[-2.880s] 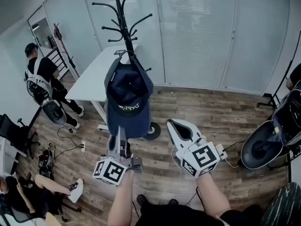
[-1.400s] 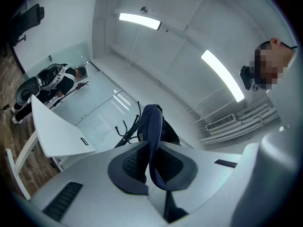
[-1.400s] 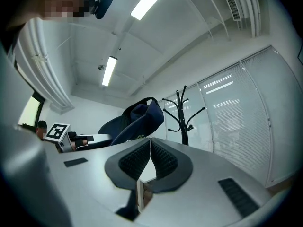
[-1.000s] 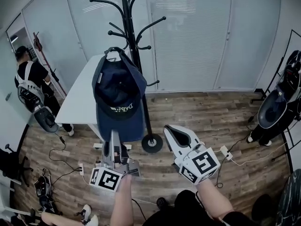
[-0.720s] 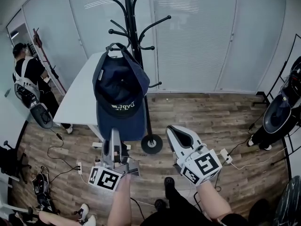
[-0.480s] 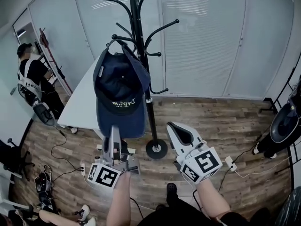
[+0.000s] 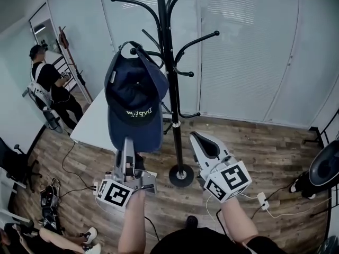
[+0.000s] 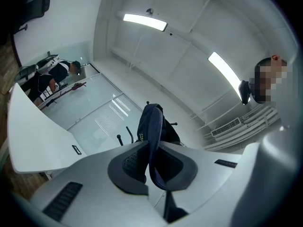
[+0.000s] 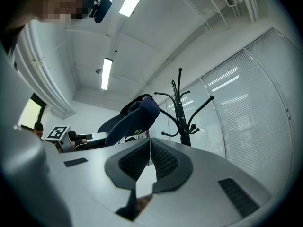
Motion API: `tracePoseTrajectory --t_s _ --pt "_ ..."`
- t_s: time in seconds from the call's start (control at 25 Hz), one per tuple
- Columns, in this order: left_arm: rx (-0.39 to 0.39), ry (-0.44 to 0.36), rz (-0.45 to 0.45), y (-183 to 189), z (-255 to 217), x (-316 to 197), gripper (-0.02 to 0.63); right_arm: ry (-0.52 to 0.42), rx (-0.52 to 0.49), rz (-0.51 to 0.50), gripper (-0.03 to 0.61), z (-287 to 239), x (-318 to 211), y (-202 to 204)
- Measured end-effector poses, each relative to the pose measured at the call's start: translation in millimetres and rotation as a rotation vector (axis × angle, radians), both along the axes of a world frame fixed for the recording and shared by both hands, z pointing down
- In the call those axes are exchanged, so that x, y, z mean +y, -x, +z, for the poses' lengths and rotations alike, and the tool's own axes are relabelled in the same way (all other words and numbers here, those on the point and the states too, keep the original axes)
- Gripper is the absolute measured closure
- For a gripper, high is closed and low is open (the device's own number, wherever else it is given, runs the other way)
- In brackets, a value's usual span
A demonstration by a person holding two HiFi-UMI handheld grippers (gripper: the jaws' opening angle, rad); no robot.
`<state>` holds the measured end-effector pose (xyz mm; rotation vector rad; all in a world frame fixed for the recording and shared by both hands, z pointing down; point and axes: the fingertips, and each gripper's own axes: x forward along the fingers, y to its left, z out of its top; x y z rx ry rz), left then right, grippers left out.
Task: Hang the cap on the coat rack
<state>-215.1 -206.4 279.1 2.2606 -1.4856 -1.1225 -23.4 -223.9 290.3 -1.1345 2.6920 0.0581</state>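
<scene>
A navy cap (image 7: 133, 97) is held up by its brim in my left gripper (image 7: 128, 148), whose jaws are shut on it. The cap's crown reaches up beside the black coat rack (image 7: 168, 52), just left of the pole, with its back strap close to a left-hand hook. In the left gripper view the brim (image 8: 155, 148) runs between the two pads. My right gripper (image 7: 204, 147) hangs lower right of the pole, shut with nothing between its pads. In the right gripper view the cap (image 9: 134, 118) shows left of the rack (image 9: 182, 108).
The rack's round base (image 7: 181, 175) stands on the wood floor between my grippers. A white table (image 7: 96, 124) lies behind the cap at the left. A person (image 7: 48, 87) stands far left near the glass wall. Cables (image 7: 263, 201) run over the floor.
The rack has come closer and taller in the head view. The cap, still in my left gripper, has risen toward the left hooks. My right gripper has kept its place.
</scene>
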Motion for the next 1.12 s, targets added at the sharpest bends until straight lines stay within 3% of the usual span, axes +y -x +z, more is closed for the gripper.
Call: tracePoseTrajectory --t_s 0.44,0.64,1.12 --pt "0.039 0.014 -0.004 -7.2 12.9 -26.1 0.583 0.020 0.008 -0.043 0.546 13.9 -29.0 -5.9" --pt "0.103 0.015 0.045 -11.9 16.6 -32.6 0.583 0.054 0.013 -0.053 0.546 24.4 -35.0 -7.5" --pt "0.045 0.064 0.073 -8.2 28.4 -56.3 0.581 0.052 -0.008 -0.015 0.546 22.9 -49.2 6.1"
